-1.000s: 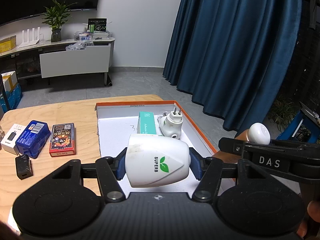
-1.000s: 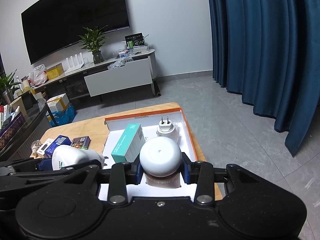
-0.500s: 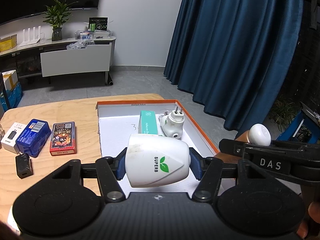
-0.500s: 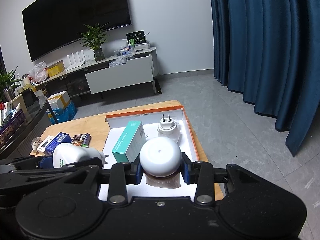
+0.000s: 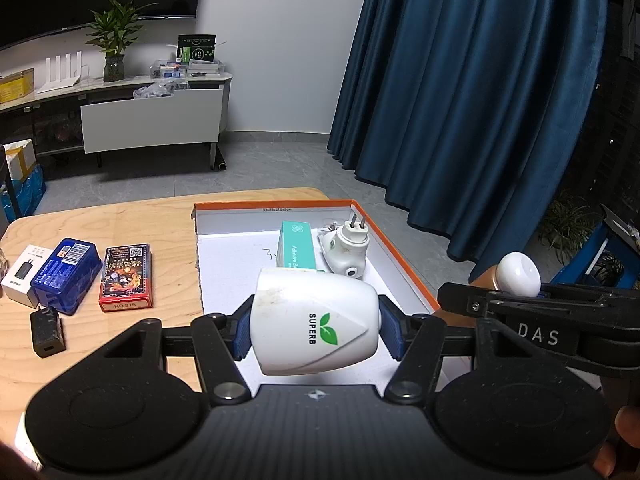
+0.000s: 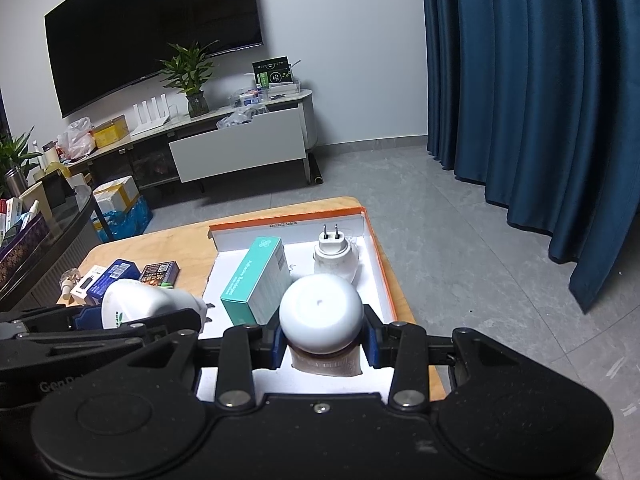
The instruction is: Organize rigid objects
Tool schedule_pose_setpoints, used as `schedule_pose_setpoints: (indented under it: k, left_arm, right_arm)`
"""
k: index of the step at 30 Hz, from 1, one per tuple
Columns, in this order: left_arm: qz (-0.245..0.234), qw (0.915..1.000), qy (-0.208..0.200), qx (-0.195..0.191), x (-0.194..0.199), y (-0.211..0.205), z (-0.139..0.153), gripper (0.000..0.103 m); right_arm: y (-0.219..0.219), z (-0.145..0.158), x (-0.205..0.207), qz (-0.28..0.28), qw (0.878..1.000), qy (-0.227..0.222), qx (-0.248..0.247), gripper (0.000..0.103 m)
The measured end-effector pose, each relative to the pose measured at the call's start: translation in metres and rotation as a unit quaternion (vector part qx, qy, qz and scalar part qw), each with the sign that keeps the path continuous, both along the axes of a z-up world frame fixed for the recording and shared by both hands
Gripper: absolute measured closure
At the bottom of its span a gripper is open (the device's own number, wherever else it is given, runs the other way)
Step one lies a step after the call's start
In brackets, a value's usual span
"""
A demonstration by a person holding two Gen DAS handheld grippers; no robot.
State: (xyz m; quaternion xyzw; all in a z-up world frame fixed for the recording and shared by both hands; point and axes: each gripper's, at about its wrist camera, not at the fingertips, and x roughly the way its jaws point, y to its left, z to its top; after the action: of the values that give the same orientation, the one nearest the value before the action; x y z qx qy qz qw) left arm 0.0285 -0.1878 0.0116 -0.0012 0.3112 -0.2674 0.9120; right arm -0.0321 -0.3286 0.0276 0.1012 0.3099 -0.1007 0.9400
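Observation:
My left gripper [image 5: 314, 330] is shut on a white SUPERB device [image 5: 316, 322] and holds it over the near part of the orange-rimmed white box [image 5: 394, 252]. My right gripper [image 6: 322, 340] is shut on a brown bottle with a white round cap [image 6: 320, 312], held over the box's near right part [image 6: 382, 264]. The bottle also shows at the right in the left wrist view [image 5: 518, 274]. Inside the box lie a teal carton [image 5: 296, 248] and a white plug adapter [image 5: 348, 250].
On the wooden table [image 5: 120, 220] left of the box lie a red card box [image 5: 127, 276], a blue box [image 5: 66, 276], a white charger box [image 5: 22, 280] and a black adapter [image 5: 48, 330]. The table's right edge runs close along the box.
Both grippers have kept their holds. Both views have shifted slightly, with the box and table items sitting a little farther along the table.

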Motion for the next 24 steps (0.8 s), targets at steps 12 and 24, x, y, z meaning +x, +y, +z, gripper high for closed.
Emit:
schedule_pose_setpoints:
  k: [12, 24]
  left_arm:
    - [0.001, 1.0, 0.002, -0.001, 0.001, 0.001, 0.0, 0.041]
    - [0.001, 1.0, 0.007, -0.003, 0.004, 0.002, -0.003, 0.041]
  right_arm:
    - [0.002, -0.002, 0.004, 0.007, 1.0, 0.007, -0.002, 0.057]
    - [-0.001, -0.003, 0.012, 0.016, 1.0, 0.027, -0.004, 0.057]
